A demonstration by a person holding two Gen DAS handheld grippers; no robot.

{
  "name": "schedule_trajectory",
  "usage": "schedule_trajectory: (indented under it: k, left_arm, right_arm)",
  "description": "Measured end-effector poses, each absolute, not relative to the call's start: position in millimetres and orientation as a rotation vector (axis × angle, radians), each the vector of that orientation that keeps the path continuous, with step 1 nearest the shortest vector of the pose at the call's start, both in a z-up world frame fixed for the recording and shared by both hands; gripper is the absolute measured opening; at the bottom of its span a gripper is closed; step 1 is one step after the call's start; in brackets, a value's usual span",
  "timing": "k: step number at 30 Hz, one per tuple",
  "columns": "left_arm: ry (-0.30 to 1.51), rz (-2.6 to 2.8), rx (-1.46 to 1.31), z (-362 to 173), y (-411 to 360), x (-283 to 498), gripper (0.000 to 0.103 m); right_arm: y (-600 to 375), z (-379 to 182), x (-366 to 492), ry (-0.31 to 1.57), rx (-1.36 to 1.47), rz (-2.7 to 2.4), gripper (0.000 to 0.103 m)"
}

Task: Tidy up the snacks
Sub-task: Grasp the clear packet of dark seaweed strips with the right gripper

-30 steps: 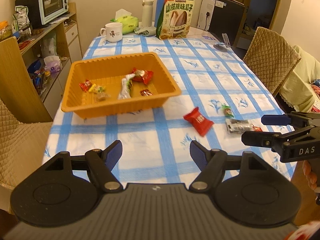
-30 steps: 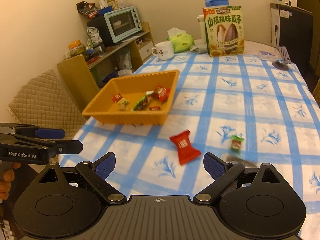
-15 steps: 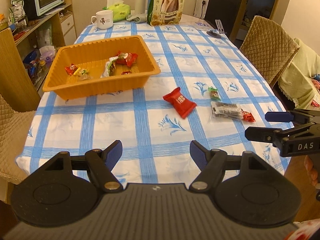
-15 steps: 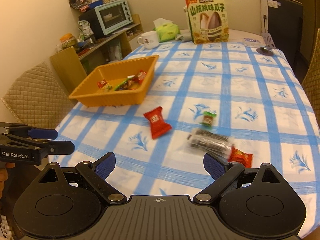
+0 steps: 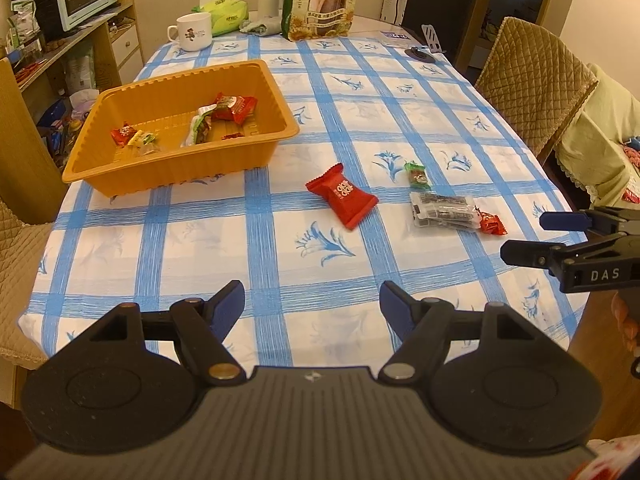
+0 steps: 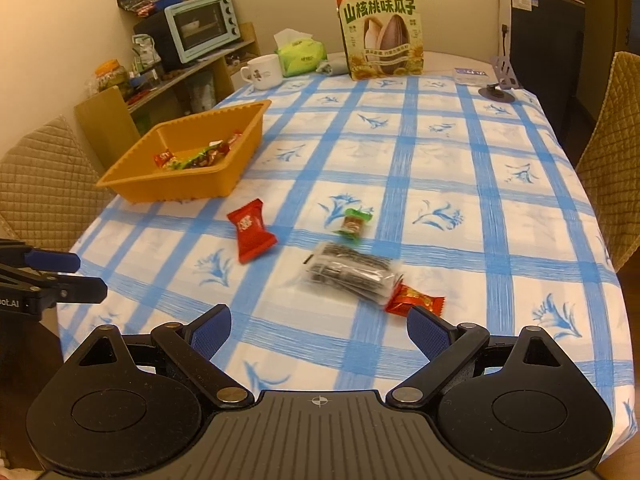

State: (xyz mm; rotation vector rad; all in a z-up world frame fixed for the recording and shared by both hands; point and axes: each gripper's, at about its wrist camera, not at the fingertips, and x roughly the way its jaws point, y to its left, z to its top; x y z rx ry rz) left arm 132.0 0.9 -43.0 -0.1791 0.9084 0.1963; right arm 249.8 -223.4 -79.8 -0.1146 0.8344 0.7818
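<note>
In the left wrist view, the left gripper [image 5: 311,301] was open, with its two blue pads wide apart and nothing between them. It hung over the near edge of the surface [image 5: 440,128], which had a white cloth with blue checks. An orange plastic tray [image 5: 120,168] sat on the far left part of the surface. A few small wrapped candies [image 5: 224,114] lay inside it. Four snacks lay loose on the cloth to the right of the tray. A big red candy packet [image 5: 342,195] was nearest the tray. A small green wrapped sweet [image 5: 416,174] lay a bit further right. Just in front of that sweet was a clear packet with dark bits inside [image 5: 443,210]. A small red and gold sweet [image 5: 489,222] touched the right end of that packet. The right gripper [image 5: 532,238] showed from the side at the right edge, near the small red and gold sweet.

In the right wrist view, the right gripper [image 6: 319,334] was open too, and it held nothing. The small red and gold sweet [image 6: 414,301] lay just past its right pad, not touching. The clear packet [image 6: 352,271] looked blurry. The big red candy packet [image 6: 251,235] and the green sweet [image 6: 354,222] lay beyond it. The orange tray [image 6: 176,190] was far off to the left. The left gripper [image 6: 68,276] poked in at the left edge. A tall green seed bag [image 6: 380,30] and a white mug [image 6: 264,72] stood at the far end.
</note>
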Motion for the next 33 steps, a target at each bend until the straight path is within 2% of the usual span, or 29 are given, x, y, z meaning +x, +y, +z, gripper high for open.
schedule_trajectory:
  k: [22, 33]
  left_arm:
    - [0.935, 0.201, -0.172, -65, 10, 174, 0.073]
    - [0.958, 0.210, -0.169, -73, 18, 190, 0.073]
  right_arm:
    - [-201, -114, 306, 0.772, -0.286, 0.896, 0.093]
    - [-174, -135, 326, 0.787, -0.449, 1.023, 0.074]
